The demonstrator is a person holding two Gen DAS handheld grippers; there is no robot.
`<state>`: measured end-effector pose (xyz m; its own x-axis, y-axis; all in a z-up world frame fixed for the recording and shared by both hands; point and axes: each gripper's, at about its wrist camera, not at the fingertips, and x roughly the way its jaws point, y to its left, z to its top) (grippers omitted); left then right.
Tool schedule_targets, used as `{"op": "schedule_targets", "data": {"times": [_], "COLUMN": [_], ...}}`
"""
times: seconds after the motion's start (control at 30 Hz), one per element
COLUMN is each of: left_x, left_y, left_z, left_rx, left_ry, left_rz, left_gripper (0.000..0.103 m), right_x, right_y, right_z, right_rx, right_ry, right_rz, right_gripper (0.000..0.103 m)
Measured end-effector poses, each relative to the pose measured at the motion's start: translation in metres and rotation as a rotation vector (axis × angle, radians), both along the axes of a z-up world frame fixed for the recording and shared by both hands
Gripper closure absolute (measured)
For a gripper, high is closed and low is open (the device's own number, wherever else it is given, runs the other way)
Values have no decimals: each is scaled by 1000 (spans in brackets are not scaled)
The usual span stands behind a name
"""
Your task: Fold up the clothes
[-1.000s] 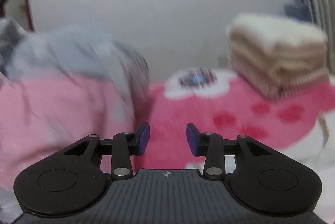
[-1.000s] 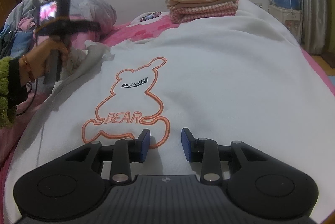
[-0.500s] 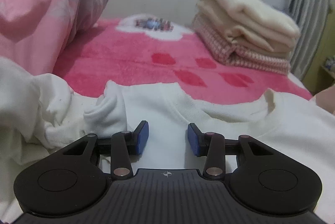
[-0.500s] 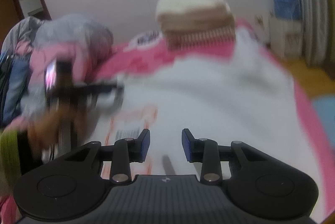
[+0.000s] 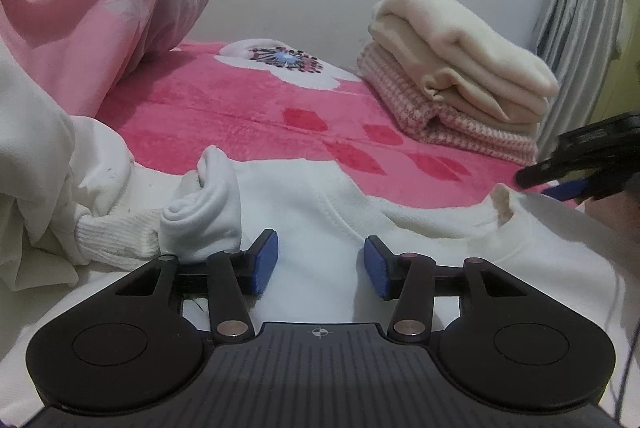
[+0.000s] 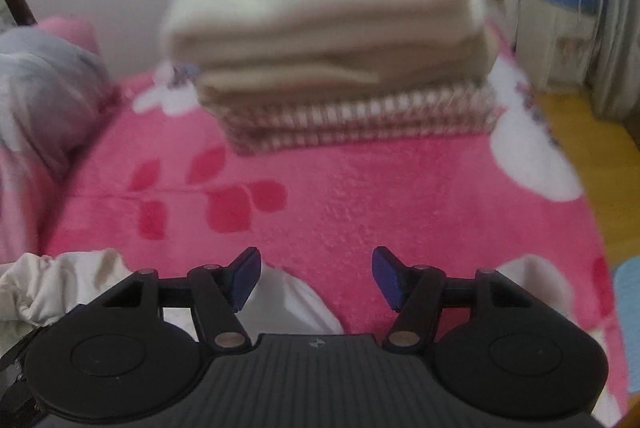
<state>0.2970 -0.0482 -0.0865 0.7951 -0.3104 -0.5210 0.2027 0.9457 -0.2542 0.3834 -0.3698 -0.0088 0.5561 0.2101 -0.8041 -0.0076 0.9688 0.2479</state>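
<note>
The left hand-held gripper (image 5: 318, 264) hovers over a white sweatshirt (image 5: 320, 211) spread on the bed's pink blanket (image 5: 224, 107), jaws opening with nothing pinched between them. The right hand-held gripper (image 6: 316, 278), its jaws also opening and empty, hangs at the sweatshirt's collar edge. Beyond the sweatshirt sits a stack of folded clothes (image 5: 460, 83).

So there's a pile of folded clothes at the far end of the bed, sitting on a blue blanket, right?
Not quite: the blanket is pink with red and white flower shapes, not blue. The right wrist view shows the folded clothes sitting on it at the far end of the bed.
</note>
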Motion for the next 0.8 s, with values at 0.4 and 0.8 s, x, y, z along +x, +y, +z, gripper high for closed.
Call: {"op": "schedule_targets", "data": {"times": [0.4, 0.8], "left_x": [0, 1], "left_y": [3, 14], "left_z": [-1, -2], "left_rx": [-26, -108], "left_ry": [-9, -8], "left_rz": [4, 18], "left_gripper": [54, 55], "right_x": [4, -14], "right_y": [47, 57], "right_z": [3, -20], "right_rx": [-114, -379], "right_ry": [65, -128], "right_rz": [148, -10], "right_gripper": [95, 60]}}
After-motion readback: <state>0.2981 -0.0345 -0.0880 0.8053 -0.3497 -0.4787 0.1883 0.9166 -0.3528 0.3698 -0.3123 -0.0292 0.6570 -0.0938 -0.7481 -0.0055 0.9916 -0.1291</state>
